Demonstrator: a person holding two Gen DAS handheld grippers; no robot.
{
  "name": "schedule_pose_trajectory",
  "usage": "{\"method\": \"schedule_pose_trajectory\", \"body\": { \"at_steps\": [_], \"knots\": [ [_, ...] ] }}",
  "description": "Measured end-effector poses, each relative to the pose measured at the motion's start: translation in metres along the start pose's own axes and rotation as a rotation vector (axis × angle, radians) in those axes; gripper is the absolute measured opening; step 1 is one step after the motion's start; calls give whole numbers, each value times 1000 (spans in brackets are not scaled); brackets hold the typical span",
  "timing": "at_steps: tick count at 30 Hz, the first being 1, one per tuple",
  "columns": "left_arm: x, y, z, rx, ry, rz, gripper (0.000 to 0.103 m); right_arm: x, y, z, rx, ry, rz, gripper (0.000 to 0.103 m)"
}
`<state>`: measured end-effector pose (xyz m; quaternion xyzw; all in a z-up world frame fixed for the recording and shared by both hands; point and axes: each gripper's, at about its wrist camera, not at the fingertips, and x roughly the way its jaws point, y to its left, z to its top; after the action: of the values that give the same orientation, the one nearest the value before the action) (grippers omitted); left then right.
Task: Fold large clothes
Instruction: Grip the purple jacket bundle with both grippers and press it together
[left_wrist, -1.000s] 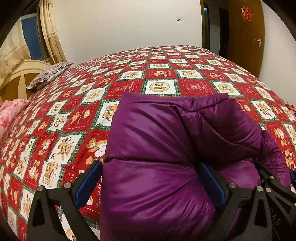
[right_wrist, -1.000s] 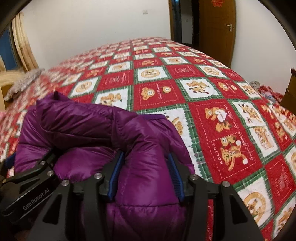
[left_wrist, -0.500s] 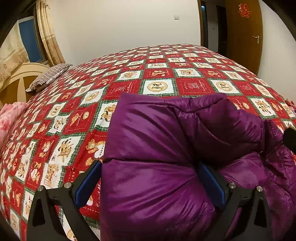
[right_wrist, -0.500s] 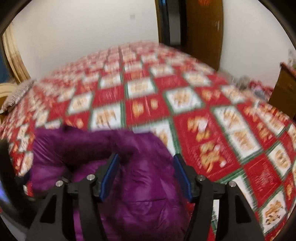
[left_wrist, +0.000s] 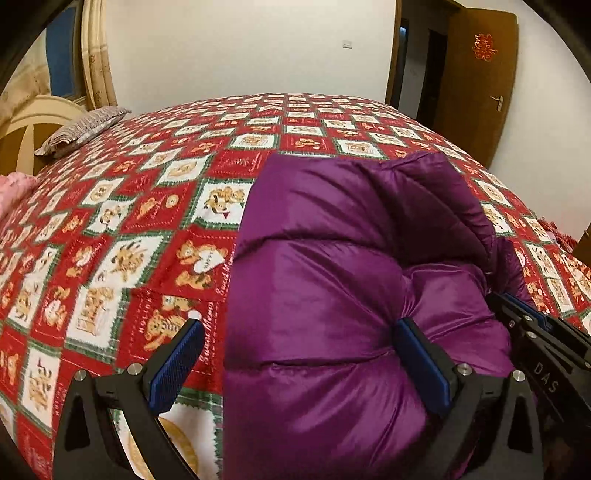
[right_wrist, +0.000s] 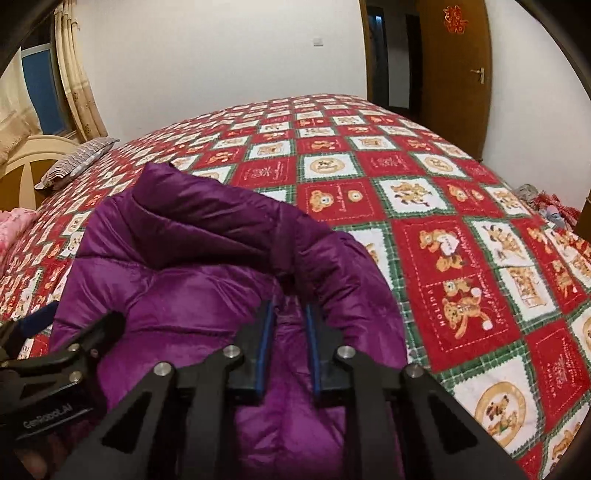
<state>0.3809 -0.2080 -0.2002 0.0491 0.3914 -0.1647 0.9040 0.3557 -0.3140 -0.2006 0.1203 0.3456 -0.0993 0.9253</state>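
**A:** What is being shown on the bed?

**B:** A purple puffer jacket is being shown lying bunched on a bedspread patterned in red, white and green squares with teddy bears. The jacket is lying at the near edge of the bed, close to both cameras, with a padded fold raised along its far side.

**A:** How is the left gripper being held?

**B:** Its jaws are being held wide apart. The right blue pad is being pressed into a crease of the shiny quilted fabric, while the left pad is hanging over bare bedspread, just beside the jacket's edge and apart from it. A bulge of the jacket is being straddled between the two, but nothing is being clamped.

**A:** And the right gripper?

**B:** Its jaws are being drawn close together, with a narrow strip of purple fabric being seen between the blue pads. Whether that fabric is being pinched or is merely lying under the fingers cannot be told. In the right wrist view, the left gripper's black frame is also being seen at the lower left, over the jacket.

**A:** What else is being shown?

**B:** A striped pillow is lying at the far left by a cream headboard. A brown door is being seen in the white wall beyond.
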Motion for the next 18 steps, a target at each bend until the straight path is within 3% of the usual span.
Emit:
{"method": "schedule_pose_trajectory", "body": {
  "at_steps": [5, 18],
  "knots": [
    [3, -7, -4, 23, -8, 30, 102, 7, -3, 0, 13, 8, 22, 18],
    [7, -7, -8, 17, -3, 18, 102, 11, 2, -2, -12, 8, -10, 18]
  ]
}}
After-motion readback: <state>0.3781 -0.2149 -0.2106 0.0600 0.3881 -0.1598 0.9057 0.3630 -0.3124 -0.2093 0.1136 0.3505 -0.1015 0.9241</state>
